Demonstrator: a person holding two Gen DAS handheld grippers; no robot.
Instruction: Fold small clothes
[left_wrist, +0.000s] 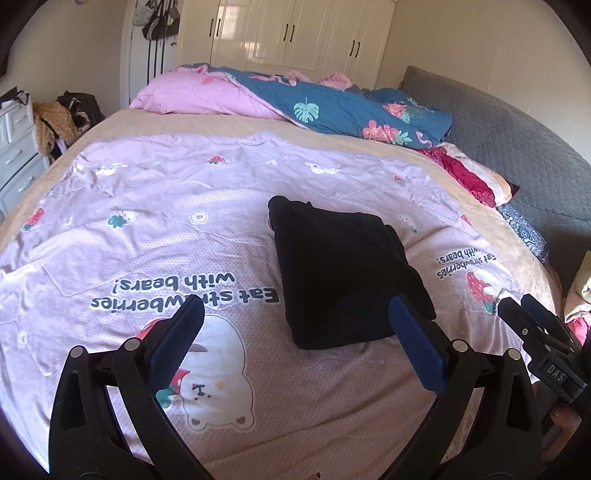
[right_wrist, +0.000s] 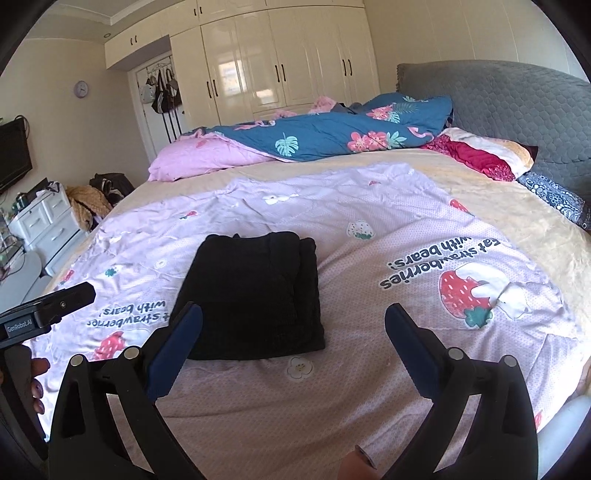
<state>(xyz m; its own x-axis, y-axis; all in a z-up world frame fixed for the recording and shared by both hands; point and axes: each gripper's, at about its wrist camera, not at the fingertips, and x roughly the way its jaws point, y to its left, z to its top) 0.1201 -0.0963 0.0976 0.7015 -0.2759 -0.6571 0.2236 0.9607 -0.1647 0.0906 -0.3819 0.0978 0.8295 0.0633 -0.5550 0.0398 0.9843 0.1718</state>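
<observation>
Both cameras sat low over the near edge of the bed, close to the pink sheet (left_wrist: 147, 229), and looked across it toward the far wardrobe (right_wrist: 280, 62), the left one from the left, and both saw the black folded cloth (left_wrist: 340, 273).

Black garment (left_wrist: 343, 273), folded into a thick rectangle (several layers), flat on the pink bedspread (left_wrist: 147, 229)

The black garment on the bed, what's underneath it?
The black garment lies folded on a pink sheet printed with strawberries and bears. The sheet under it is covered, so any print there can't be seen. Both grippers are open, off it.
</observation>
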